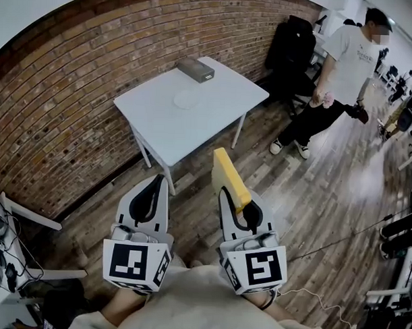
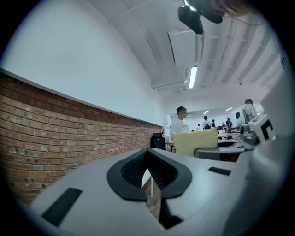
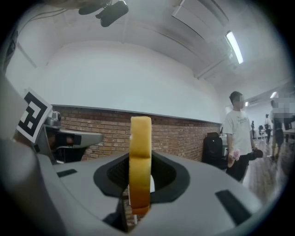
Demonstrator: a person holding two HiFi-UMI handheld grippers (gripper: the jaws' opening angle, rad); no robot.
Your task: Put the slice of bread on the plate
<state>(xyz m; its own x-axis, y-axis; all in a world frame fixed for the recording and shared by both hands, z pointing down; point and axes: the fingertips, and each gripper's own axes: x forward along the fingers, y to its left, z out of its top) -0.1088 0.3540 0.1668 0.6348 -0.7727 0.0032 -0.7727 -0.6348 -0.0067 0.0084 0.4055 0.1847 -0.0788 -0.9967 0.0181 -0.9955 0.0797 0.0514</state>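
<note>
Thick yellow bread slice (image 1: pixel 229 176) is clamped edge-on in right gripper (image 1: pixel 237 198) jaws — left gripper (image 1: pixel 155 186) jaws are closed together, empty. Round white plate (image 1: pixel 187 98) is seen upper-centre on tabletop (image 1: pixel 226 83).

Head view looks steeply down, close over left gripper (image 1: pixel 157 180) and right gripper (image 1: pixel 230 194), with the white table (image 1: pixel 194 119) farther up-frame. Gripper views look level along their own jaws — sharing brick wall (image 2: pixel 55 138) and standing person (image 3: pixel 237 131).

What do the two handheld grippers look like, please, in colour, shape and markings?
The left gripper and right gripper match: pale grey, flat tapering bodies, with black ribbed pads lining a teardrop-shaped opening. Each carries a white cube printed with black square markers at its rear. The person wears a beige top.
</note>
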